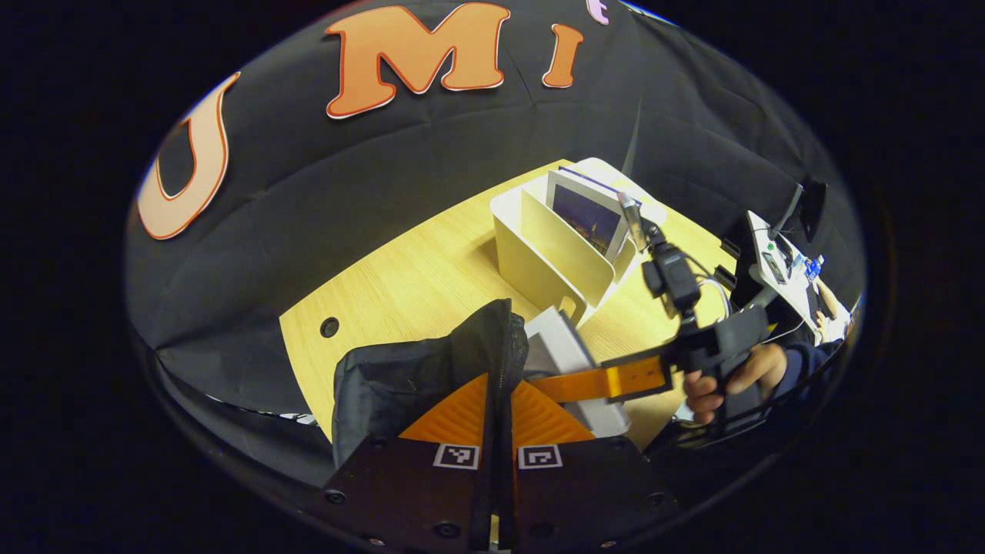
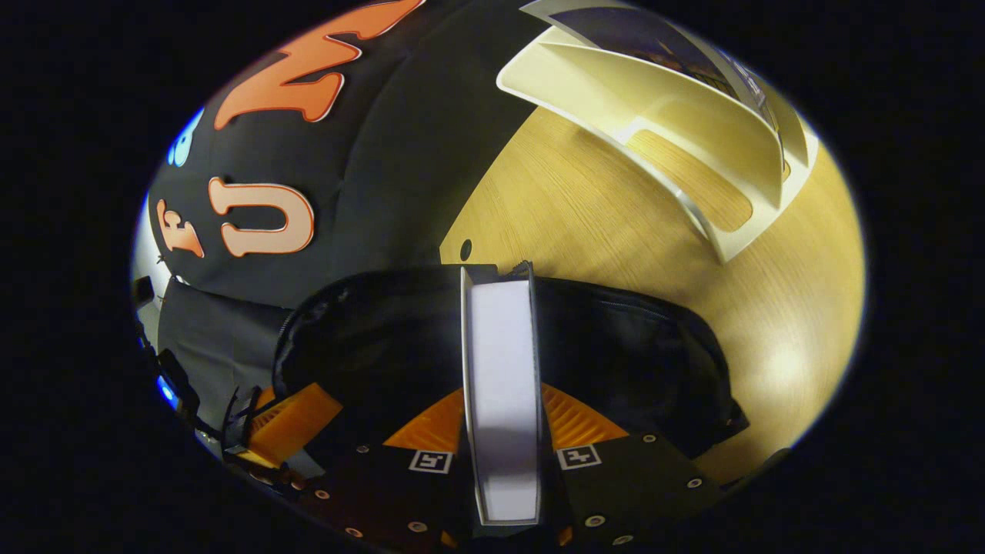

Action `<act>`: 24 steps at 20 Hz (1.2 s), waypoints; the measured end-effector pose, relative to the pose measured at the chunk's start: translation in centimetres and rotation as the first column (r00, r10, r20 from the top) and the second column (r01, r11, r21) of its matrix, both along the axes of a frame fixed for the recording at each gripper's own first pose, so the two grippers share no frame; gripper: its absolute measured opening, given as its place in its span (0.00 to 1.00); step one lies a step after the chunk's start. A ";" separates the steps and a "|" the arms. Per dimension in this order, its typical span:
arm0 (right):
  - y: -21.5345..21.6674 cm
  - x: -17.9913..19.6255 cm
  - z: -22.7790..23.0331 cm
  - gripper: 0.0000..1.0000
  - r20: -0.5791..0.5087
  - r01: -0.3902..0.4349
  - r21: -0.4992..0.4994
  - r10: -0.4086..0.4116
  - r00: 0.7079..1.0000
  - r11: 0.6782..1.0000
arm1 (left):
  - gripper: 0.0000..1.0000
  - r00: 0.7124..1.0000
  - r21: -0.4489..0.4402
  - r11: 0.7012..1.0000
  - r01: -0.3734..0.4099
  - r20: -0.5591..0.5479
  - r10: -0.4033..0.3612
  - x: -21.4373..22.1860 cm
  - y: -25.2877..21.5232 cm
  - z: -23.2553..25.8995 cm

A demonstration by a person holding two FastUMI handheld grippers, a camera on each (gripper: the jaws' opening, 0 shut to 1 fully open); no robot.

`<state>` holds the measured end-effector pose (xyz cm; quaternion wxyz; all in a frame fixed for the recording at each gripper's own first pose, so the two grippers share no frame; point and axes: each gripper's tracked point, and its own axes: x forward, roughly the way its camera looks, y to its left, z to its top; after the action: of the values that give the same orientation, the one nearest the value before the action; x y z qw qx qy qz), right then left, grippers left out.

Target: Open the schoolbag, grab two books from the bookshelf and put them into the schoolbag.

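The black schoolbag point(image 1: 415, 377) stands on the wooden table point(image 1: 431, 261), and my left gripper point(image 1: 499, 388) is shut on its zippered edge, holding the mouth open. A hand holds my right gripper point(image 1: 565, 373) to the right, shut on a white book point(image 1: 565, 350) at the bag's opening. In the right gripper view the white book point(image 2: 500, 369) sits edge-on between the fingers of my right gripper point(image 2: 502, 392), above the open schoolbag point(image 2: 631, 346). The white bookshelf point(image 1: 546, 254) stands behind with another book point(image 1: 589, 215) in it.
The bookshelf point(image 2: 692, 131) is at the far right of the table point(image 2: 585, 208) in the right gripper view. A cable hole point(image 1: 329, 327) lies left of the bag. A side stand with devices point(image 1: 785, 246) is at the right, beyond the table.
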<state>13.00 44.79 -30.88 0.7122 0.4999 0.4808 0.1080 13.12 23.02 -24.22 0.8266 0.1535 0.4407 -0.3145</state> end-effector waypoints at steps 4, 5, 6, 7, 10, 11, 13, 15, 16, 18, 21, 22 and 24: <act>2.6 0.2 -1.9 0.35 -0.012 0.007 0.033 -0.007 1.000 0.999 | 0.04 1.000 -0.018 1.000 -0.018 -0.005 0.018 -0.3 -0.5 0.1; 2.9 -0.2 -2.4 0.34 -0.027 0.004 0.041 -0.002 1.000 0.999 | 0.05 1.000 -0.020 1.000 -0.022 -0.009 0.021 -0.3 -0.7 0.0; 3.1 -0.6 -2.9 0.36 -0.056 -0.012 0.036 0.014 0.998 0.999 | 0.05 0.999 -0.018 0.999 -0.032 -0.005 0.032 -0.2 -0.6 0.0; 3.4 -1.0 -3.4 0.37 -0.080 -0.030 0.027 0.032 0.996 0.999 | 0.04 0.999 -0.017 0.999 -0.042 -0.007 0.042 -0.1 -0.4 -0.2; 1.8 -2.7 -4.6 0.59 -0.124 -0.114 -0.065 0.105 0.987 0.991 | 0.04 0.996 -0.039 0.996 -0.085 -0.020 0.084 0.3 -0.3 -0.4; 1.0 -3.7 -4.8 0.49 -0.138 -0.155 -0.102 0.140 0.980 0.983 | 0.04 0.995 -0.042 0.995 -0.095 -0.024 0.094 0.2 -0.3 -0.3; -1.2 -5.0 -5.2 0.81 -0.151 -0.231 -0.175 0.205 0.967 0.957 | 0.04 0.994 -0.047 0.993 -0.106 -0.026 0.105 0.1 -0.5 -0.5; -3.9 -5.6 -5.0 0.92 -0.146 -0.276 -0.240 0.247 0.958 0.931 | 0.05 0.993 -0.035 0.992 -0.119 -0.030 0.118 0.0 -0.5 -0.8; -5.3 -5.8 -4.9 0.93 -0.149 -0.286 -0.269 0.254 0.956 0.919 | 0.05 0.992 -0.029 0.992 -0.125 -0.032 0.124 -0.1 -0.6 -1.1; -9.0 -5.9 -3.6 0.96 -0.152 -0.312 -0.342 0.276 0.949 0.886 | 0.05 0.990 -0.030 0.990 -0.136 -0.039 0.135 -0.2 -1.0 -1.5; -14.7 -5.0 -0.9 0.97 -0.149 -0.354 -0.460 0.322 0.935 0.814 | 0.05 0.987 -0.029 0.987 -0.157 -0.042 0.156 0.0 -1.4 -1.9; -16.4 -4.5 0.2 0.97 -0.145 -0.363 -0.492 0.337 0.930 0.791 | 0.05 0.985 -0.030 0.985 -0.167 -0.048 0.166 0.1 -1.5 -2.1; -19.7 -2.5 2.5 0.97 -0.130 -0.380 -0.540 0.372 0.919 0.751 | 0.04 0.982 -0.032 0.982 -0.184 -0.056 0.182 -0.2 -1.6 -2.2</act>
<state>10.48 25.11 -28.42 0.7864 0.1651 0.5866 0.1010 12.90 21.42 -26.46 0.8428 0.0888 0.4686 -0.2493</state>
